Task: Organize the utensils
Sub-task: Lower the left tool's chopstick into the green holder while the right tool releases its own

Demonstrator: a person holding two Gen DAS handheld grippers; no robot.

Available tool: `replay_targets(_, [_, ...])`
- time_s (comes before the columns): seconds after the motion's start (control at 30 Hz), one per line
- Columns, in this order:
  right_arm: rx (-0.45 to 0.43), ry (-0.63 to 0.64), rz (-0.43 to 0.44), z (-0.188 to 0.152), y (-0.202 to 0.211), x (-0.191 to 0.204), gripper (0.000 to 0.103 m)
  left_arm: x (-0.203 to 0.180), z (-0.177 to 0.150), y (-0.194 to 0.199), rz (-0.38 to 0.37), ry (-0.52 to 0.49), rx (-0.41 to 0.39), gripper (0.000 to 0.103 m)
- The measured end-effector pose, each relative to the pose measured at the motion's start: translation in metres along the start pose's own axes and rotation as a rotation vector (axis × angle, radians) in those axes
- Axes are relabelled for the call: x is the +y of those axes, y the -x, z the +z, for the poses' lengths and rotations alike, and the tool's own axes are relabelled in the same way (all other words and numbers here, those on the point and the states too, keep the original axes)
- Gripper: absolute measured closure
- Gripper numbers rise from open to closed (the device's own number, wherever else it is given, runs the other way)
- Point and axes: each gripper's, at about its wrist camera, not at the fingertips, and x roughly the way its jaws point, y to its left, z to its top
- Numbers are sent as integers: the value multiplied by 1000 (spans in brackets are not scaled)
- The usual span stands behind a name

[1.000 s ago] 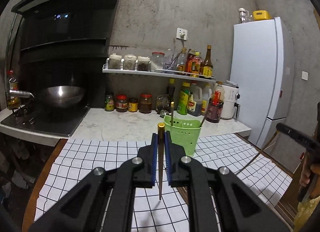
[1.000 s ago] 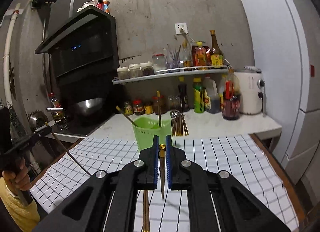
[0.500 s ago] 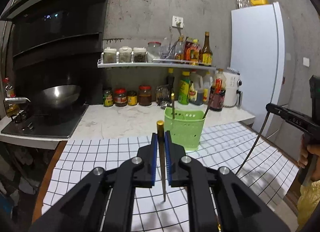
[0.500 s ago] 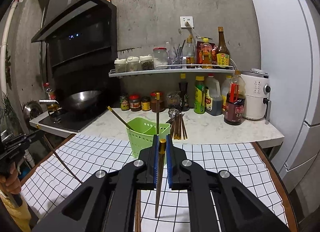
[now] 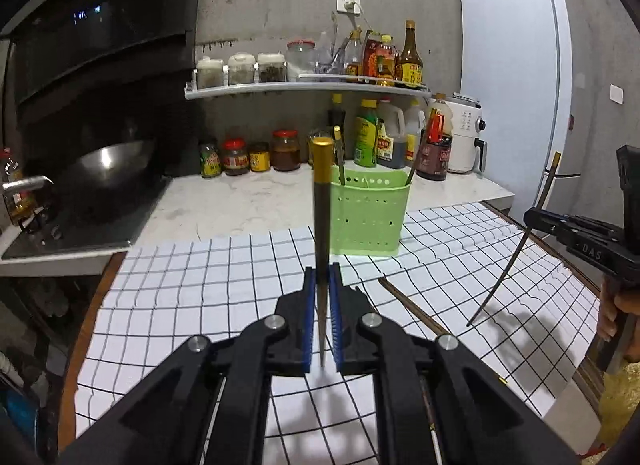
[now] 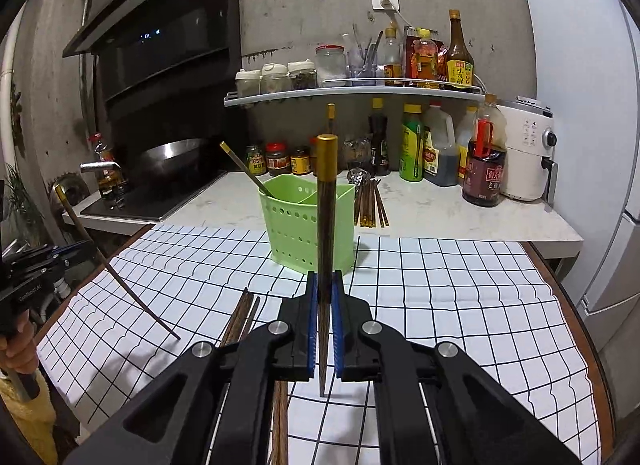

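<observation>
The right tongs (image 6: 324,305) are closed on an upright chopstick (image 6: 326,201) with a gold cap. Behind it a green holder (image 6: 296,225) stands on the checked cloth (image 6: 440,285), and loose chopsticks (image 6: 240,317) lie beside.

Both hand-held grippers clamped shut

We held the left hand-held gripper (image 5: 321,297) and the right hand-held gripper (image 6: 325,297) angled downward, each with its blue pads (image 5: 308,305) pinched on a chopstick (image 5: 321,201), our right hand (image 5: 618,313) wrapped round its handle.
</observation>
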Motion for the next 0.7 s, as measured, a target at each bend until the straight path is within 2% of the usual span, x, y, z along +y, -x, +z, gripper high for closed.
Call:
replay_targets(0.17, [-42, 13, -27, 7, 7, -2, 96, -5, 9, 8, -19, -1, -53, 97])
replay_targets(0.3, [-101, 16, -49, 24, 11, -7, 96, -9, 32, 10, -38, 8, -124, 97])
replay_targets(0.5, [-286, 22, 28, 81, 19, 0, 96, -18, 105, 1, -83, 26, -277, 97])
replay_targets(0.6, [-390, 54, 30, 112, 16, 15, 96, -25, 145, -17, -69, 16, -341, 97])
replay_targets(0.7, [-437, 88, -3, 132, -2, 25, 96, -29, 167, -50, -74, 30, -330, 97])
